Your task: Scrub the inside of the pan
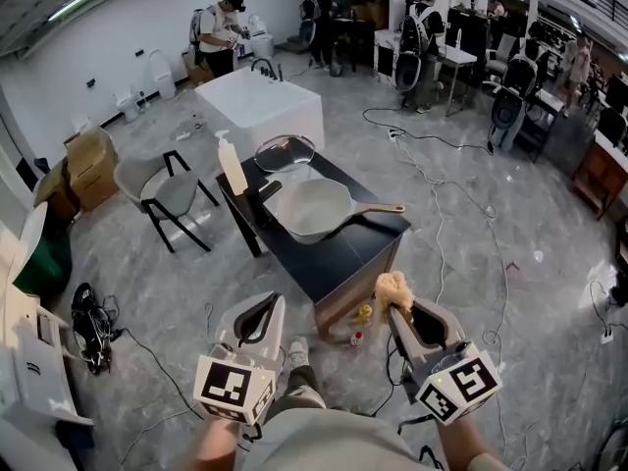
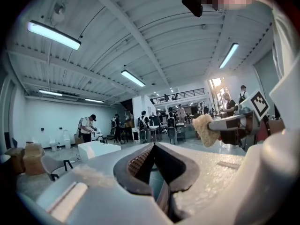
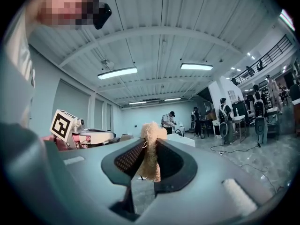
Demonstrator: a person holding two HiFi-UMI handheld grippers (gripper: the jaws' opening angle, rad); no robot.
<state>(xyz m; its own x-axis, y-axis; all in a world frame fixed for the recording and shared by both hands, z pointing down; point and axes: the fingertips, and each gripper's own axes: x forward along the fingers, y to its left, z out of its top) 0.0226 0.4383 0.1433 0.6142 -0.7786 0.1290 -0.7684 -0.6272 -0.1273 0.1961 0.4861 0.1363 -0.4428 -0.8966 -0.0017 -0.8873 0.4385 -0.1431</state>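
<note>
Pan (image 1: 312, 209): on the dark table (image 1: 345, 261), well apart from both grippers.
Right gripper (image 3: 149, 145): jaws clamped on a tan scrubber (image 3: 150, 131), held in the air.
Left gripper (image 2: 152, 146): jaws together, nothing between them.
Progress: scrubbing apparently not yet begun; all of it is left.

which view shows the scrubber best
The right gripper view: the scrubber sits in the middle of the picture, up close, pinched between the jaws of the right gripper. The head view shows it only as a small pale tuft above that gripper. The left gripper view catches it from the side, off to the right.
</note>
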